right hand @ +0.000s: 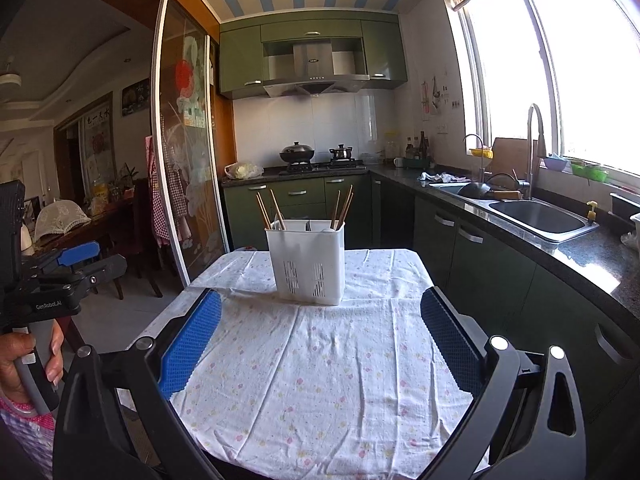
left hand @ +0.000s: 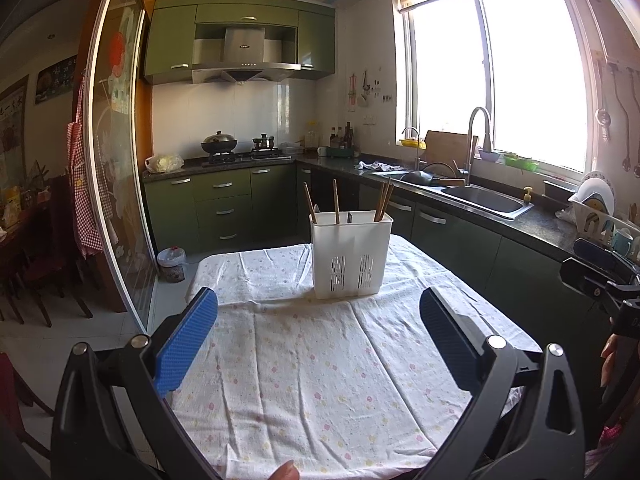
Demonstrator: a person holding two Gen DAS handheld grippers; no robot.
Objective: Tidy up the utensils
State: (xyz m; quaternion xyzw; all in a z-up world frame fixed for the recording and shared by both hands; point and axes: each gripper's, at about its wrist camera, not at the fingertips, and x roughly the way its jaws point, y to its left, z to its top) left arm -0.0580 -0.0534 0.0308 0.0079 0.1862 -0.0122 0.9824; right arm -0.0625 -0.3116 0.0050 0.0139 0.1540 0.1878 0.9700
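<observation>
White utensil caddy upright at far end of desk, on floral cloth; chopsticks in outer compartments, fork & spoon tips barely showing mid. Left claw spread wide, nothing between pads. Right claw likewise spread, empty, well short of caddy. No loose utensils on cloth, so likely sorting done or nearly. If regrouping chopsticks: approach from above, pinch near top ends, lift straight, steady caddy w/ other claw to avoid tipping. Readable text: "GenRobot.AI" on left handle; hood badge too small to read.
</observation>
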